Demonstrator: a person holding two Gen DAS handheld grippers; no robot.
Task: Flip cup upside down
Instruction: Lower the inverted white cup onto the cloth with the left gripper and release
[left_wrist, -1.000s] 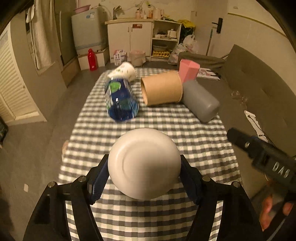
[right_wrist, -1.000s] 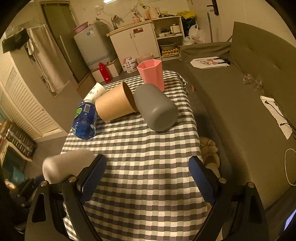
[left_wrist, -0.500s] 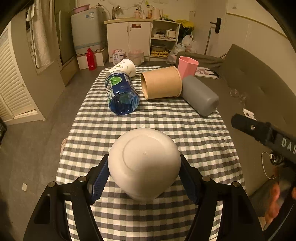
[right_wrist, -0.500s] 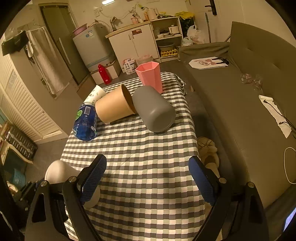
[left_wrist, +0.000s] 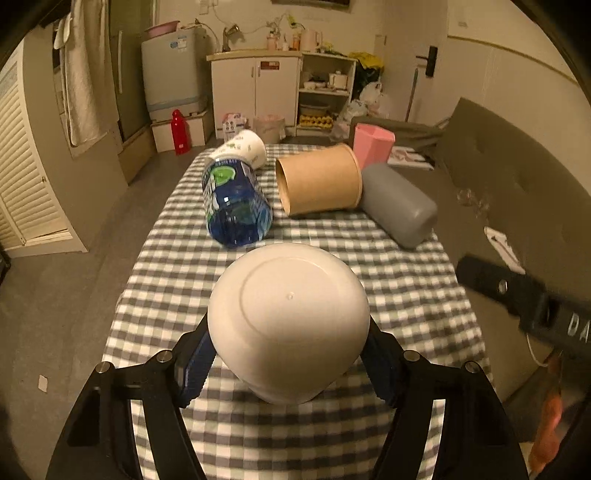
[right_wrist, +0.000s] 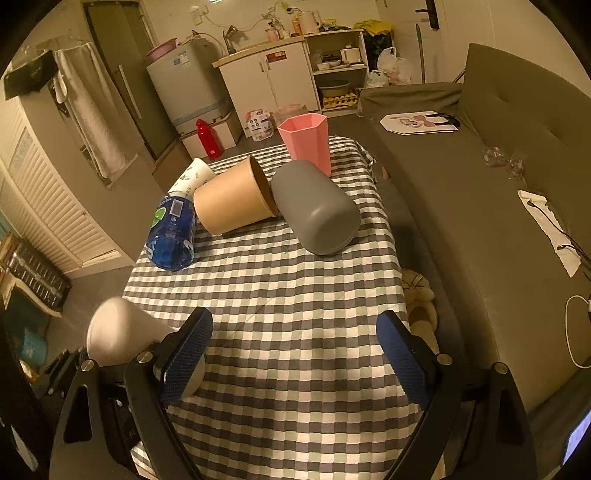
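A white cup (left_wrist: 288, 317) sits between the blue pads of my left gripper (left_wrist: 288, 362), bottom facing the camera, its rim end low over the checkered tablecloth (left_wrist: 406, 288). The jaws are shut on its sides. In the right wrist view the same cup (right_wrist: 118, 332) shows at the lower left, tilted with its base up, partly behind the left finger. My right gripper (right_wrist: 295, 354) is open and empty above the near half of the table (right_wrist: 295, 288).
Lying on their sides at the far end: a blue plastic bottle (left_wrist: 236, 203), a brown paper cup (left_wrist: 317, 184), a grey cup (left_wrist: 399, 206), a small white printed cup (left_wrist: 243, 149). A pink cup (left_wrist: 373, 146) stands upright. A sofa (right_wrist: 498, 184) runs along the right.
The white cup in my left gripper has turned further base-up and come down toward the cloth. The right gripper has drawn back slightly and stays open.
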